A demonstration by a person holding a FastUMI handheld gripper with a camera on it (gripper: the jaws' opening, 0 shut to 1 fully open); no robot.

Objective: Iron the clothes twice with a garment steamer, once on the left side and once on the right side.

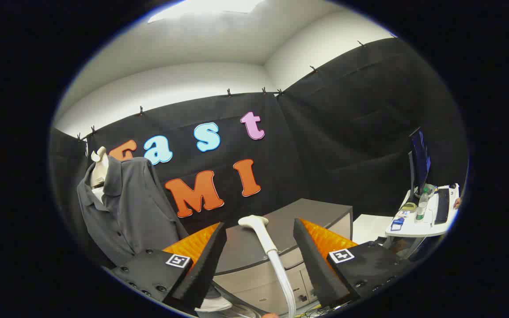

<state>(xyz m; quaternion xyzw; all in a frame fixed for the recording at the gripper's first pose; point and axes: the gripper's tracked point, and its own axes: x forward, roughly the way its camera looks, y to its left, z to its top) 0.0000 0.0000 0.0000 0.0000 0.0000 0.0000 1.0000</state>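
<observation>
With jaws spread wide, gripper [259, 247] level before white steamer head [254, 222], grey shirt [126, 207] off left

Steamer hose [281, 274] runs down between the fingers and gets cut off at the bottom. Shirt [126, 207] hem hidden behind the gripper [259, 229] body — mannequin [99, 170] mostly covered. Desk [427, 221] items too small to tell, maybe a bottle [421, 205] among them.
</observation>
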